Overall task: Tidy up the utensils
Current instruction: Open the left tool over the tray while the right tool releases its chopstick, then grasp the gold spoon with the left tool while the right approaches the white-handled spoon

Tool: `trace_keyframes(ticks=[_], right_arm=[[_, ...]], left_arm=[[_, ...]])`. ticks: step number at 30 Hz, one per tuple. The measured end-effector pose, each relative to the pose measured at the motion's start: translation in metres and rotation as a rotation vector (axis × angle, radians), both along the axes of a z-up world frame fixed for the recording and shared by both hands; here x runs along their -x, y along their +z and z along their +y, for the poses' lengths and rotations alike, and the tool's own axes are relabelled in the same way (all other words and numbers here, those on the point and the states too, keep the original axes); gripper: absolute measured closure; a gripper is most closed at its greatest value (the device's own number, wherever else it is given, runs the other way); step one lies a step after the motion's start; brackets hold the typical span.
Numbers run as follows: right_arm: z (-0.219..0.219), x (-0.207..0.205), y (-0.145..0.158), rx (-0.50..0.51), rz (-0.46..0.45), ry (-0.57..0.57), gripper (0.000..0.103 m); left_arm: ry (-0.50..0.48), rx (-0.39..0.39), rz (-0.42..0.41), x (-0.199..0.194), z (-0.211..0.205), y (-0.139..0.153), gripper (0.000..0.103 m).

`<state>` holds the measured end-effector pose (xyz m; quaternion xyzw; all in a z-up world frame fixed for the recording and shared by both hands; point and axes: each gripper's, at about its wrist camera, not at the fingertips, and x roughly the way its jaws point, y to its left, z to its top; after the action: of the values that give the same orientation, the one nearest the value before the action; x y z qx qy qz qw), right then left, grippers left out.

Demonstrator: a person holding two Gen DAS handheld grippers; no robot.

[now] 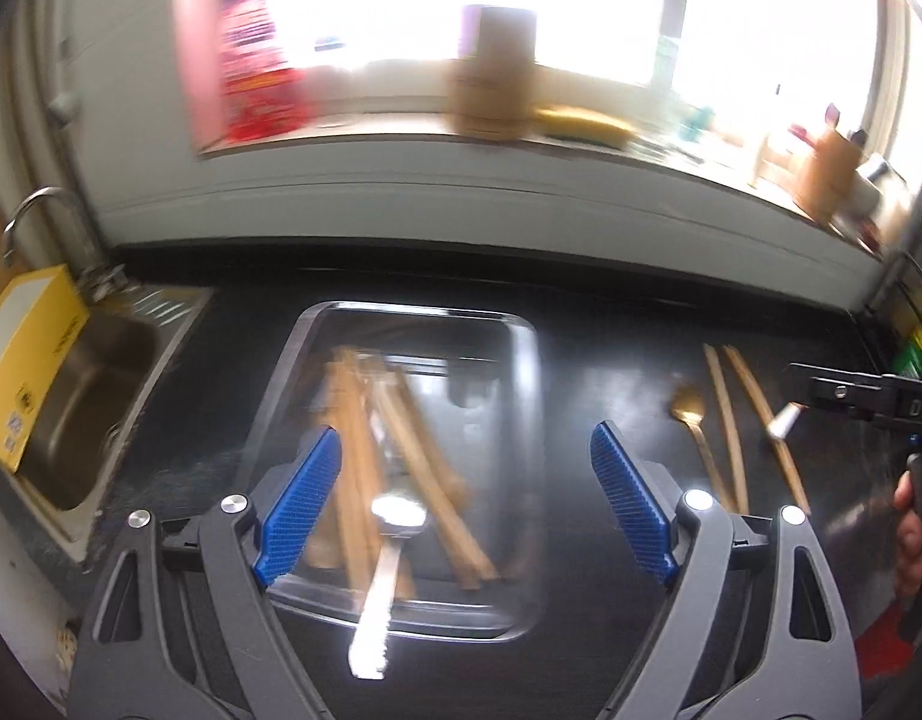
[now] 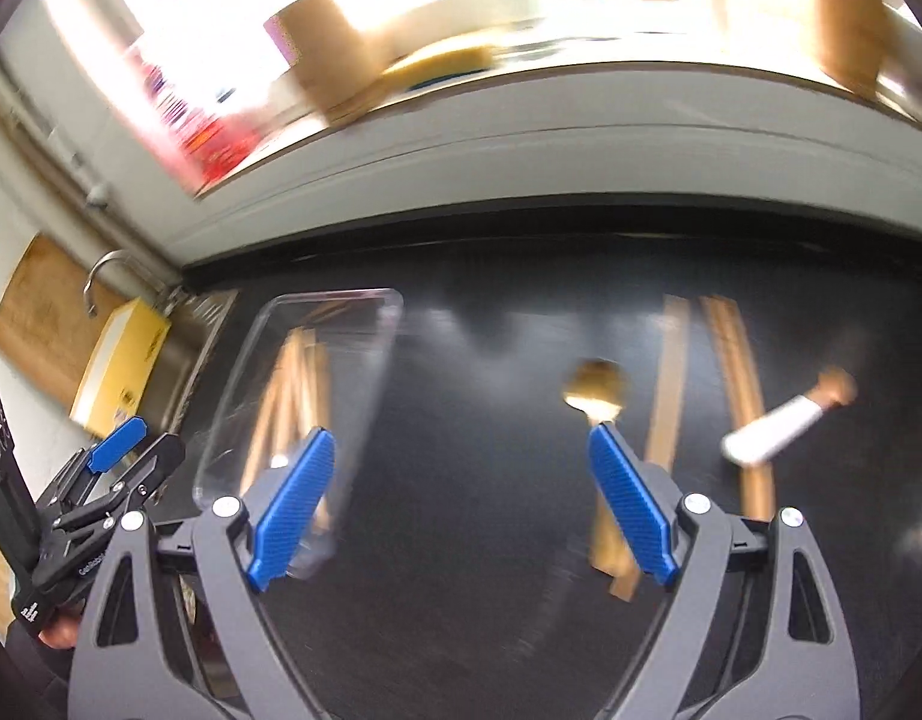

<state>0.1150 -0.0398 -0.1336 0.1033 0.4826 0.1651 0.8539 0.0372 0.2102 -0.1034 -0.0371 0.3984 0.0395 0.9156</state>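
Observation:
A clear plastic tray (image 1: 521, 324) lies on the black counter and holds several wooden utensils (image 1: 365, 450) and a silver knife (image 1: 380, 588). My left gripper (image 1: 467, 498) is open and empty above the tray's near end. On the counter to the right lie a gold spoon (image 1: 692, 420), two wooden sticks (image 1: 725, 420) and a white-handled piece (image 1: 784, 420). My right gripper (image 2: 461, 504) is open and empty above the counter between the tray (image 2: 365, 300) and the gold spoon (image 2: 593, 390). The white-handled piece (image 2: 773, 426) lies across a wooden stick (image 2: 737, 348).
A steel sink (image 1: 89, 396) with a yellow box (image 1: 23, 348) and a tap (image 1: 35, 210) is at the left. A white window sill at the back carries a brown jar (image 1: 497, 78) and a yellow sponge (image 1: 581, 123). A wooden board (image 2: 41, 312) leans by the sink.

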Motion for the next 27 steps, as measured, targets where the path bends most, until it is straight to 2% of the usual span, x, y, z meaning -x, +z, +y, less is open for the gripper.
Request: trace_keyframes(ticks=[6, 12, 18, 27], right_arm=[[-0.11, 0.038, 0.001, 0.023, 0.017, -0.166, 0.019], [-0.18, 0.059, -0.003, 0.024, 0.036, -0.239, 0.019], [-0.205, 0.056, 0.001, 0.019, 0.021, -0.222, 0.019], [-0.204, 0.026, -0.016, 0.012, 0.069, -0.182, 0.019]], left_arm=[[-0.084, -0.008, 0.033, -0.011, -0.089, -0.011, 0.017], [-0.137, 0.008, 0.08, -0.018, -0.161, -0.025, 0.017], [-0.144, 0.002, 0.098, -0.023, -0.2, -0.035, 0.017], [-0.086, -0.005, 0.128, -0.046, -0.203, -0.053, 0.017]])
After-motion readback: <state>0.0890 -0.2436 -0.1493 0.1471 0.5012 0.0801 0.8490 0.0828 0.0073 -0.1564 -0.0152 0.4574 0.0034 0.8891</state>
